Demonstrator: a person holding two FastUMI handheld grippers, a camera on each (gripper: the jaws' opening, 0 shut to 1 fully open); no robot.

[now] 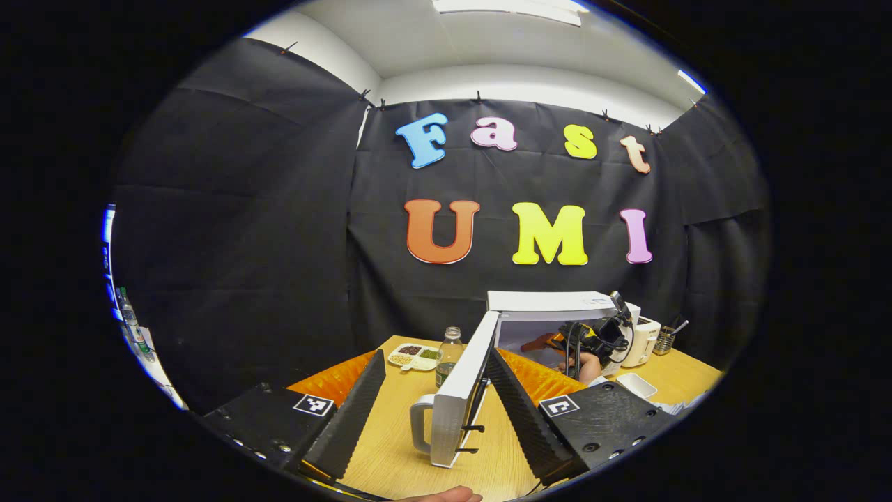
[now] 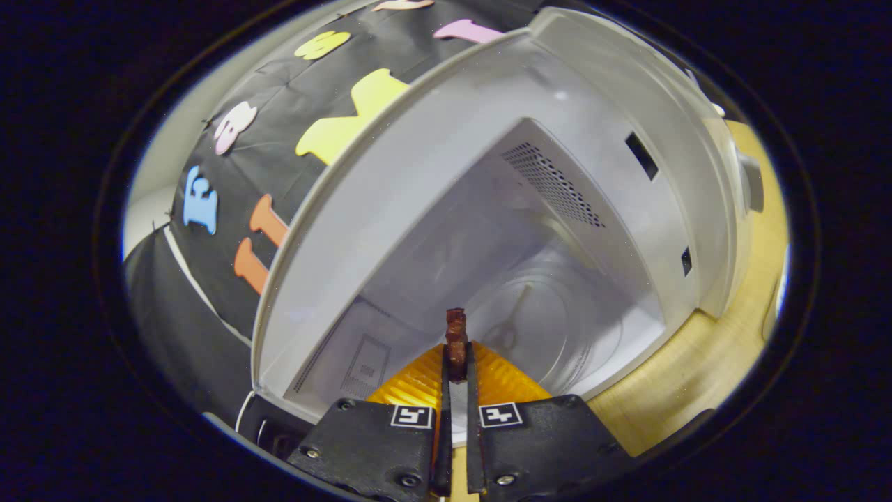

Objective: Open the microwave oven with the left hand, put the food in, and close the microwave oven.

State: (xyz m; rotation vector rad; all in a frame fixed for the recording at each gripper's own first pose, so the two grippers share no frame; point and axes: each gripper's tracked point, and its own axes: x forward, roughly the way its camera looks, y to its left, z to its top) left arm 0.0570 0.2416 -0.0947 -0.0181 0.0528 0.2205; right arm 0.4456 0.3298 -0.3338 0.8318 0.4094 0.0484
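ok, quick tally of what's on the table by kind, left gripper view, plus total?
Microwave, door open: 1
Glass bottle: 1
Divided plate of food: 1
Small white tray: 1
White appliance right of the microwave: 1
Cup of utensils: 1
Total: 6

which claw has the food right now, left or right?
The right claw: its fingers are shut on the dark piece of food in front of the open microwave oven. The left claw is open around the door.
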